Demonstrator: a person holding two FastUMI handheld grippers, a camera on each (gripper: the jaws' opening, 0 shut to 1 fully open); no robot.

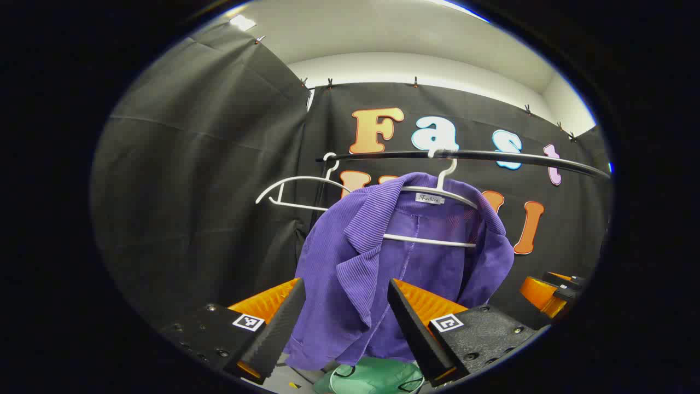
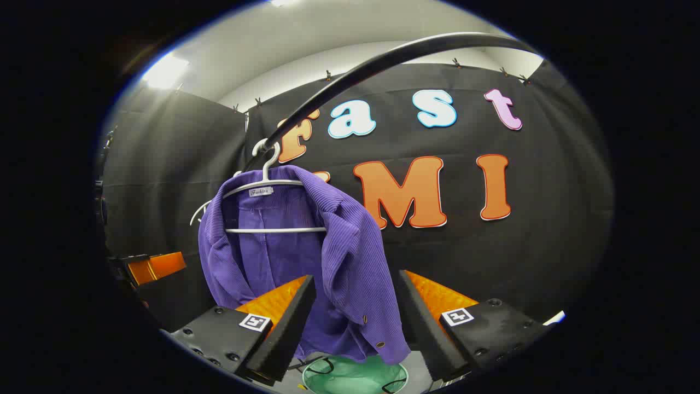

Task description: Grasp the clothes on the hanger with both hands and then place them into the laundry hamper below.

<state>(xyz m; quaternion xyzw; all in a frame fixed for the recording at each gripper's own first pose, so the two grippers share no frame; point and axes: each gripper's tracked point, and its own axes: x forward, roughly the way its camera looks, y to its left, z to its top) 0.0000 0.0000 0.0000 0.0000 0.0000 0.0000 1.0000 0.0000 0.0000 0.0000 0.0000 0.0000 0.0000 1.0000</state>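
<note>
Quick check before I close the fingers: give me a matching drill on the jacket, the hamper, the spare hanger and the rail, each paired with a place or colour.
Things:
1. jacket
2. hamper
3. spare hanger
4. rail

Descriptions:
A. green, below the clothes
B. black, holds the hangers
C. purple, draped on a hanger
D. white, nothing on it

Pairs: 1-C, 2-A, 3-D, 4-B
</note>
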